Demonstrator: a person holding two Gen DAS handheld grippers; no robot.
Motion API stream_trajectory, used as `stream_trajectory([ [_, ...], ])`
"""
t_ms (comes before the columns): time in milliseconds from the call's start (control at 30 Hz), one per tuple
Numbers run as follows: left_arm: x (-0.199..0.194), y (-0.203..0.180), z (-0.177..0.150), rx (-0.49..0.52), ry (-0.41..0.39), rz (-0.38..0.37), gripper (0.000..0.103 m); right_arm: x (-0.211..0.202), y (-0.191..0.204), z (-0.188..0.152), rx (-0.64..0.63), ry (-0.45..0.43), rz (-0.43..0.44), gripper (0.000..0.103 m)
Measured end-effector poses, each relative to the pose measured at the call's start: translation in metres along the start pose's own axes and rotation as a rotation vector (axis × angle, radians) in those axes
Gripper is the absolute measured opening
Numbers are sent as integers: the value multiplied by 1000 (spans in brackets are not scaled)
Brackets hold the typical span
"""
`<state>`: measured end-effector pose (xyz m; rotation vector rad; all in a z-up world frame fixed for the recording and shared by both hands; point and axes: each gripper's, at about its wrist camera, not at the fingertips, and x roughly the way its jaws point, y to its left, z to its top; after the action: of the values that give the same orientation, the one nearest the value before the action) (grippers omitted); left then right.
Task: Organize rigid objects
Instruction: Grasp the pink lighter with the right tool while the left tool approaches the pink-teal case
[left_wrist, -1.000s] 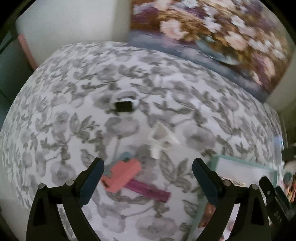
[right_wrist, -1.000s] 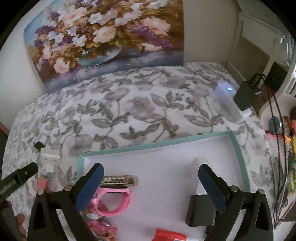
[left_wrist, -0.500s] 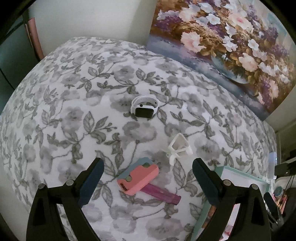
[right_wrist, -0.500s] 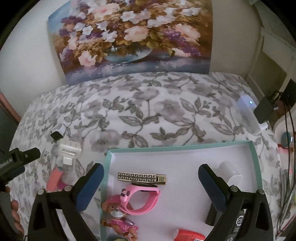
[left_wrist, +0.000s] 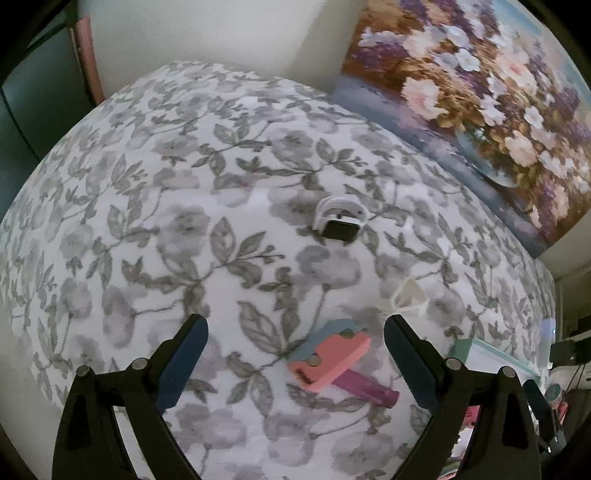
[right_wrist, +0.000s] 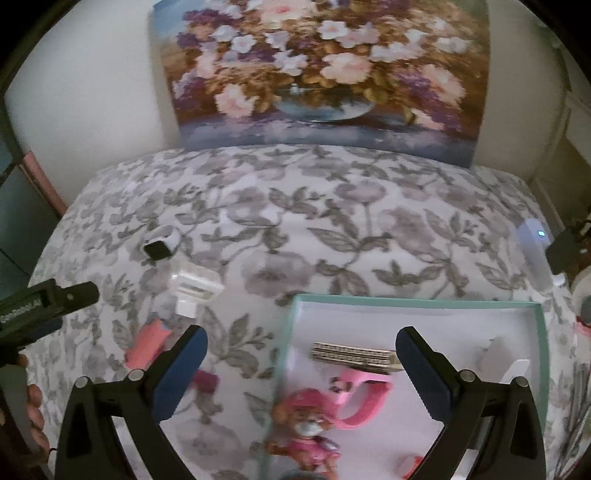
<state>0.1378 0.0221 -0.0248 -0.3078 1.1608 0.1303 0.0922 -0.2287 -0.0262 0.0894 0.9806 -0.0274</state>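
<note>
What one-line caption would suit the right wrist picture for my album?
Open right gripper hovers over a teal-rimmed box holding a pink watch, loose items waiting on the floral cloth.

My left gripper (left_wrist: 293, 354) and right gripper (right_wrist: 301, 363) both hover with black, blue-padded jaws spread wide, gripping nothing.

A home room is indicated: a floral tablecloth (right_wrist: 295, 221) is spread, and a flower painting (right_wrist: 321, 70) is propped against the plain wall (right_wrist: 85, 110).
</note>
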Motion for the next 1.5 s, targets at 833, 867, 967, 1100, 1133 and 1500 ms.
stream_trajectory([
  [833,21,59,1,-94,48,27,96,65,93,-41,-99,207,17,103],
  [867,22,60,1,-94,52,25,96,67,93,-41,-99,213,9,103],
  [967,24,62,1,-99,61,18,96,75,94,-46,-94,233,-2,103],
  [1100,24,64,3,-110,61,11,96,83,89,-49,-13,258,29,103],
  [1133,24,64,4,-112,61,9,96,82,88,-49,-3,254,23,103],
  [1500,23,76,6,-168,57,5,96,89,97,-40,96,224,-52,103],
])
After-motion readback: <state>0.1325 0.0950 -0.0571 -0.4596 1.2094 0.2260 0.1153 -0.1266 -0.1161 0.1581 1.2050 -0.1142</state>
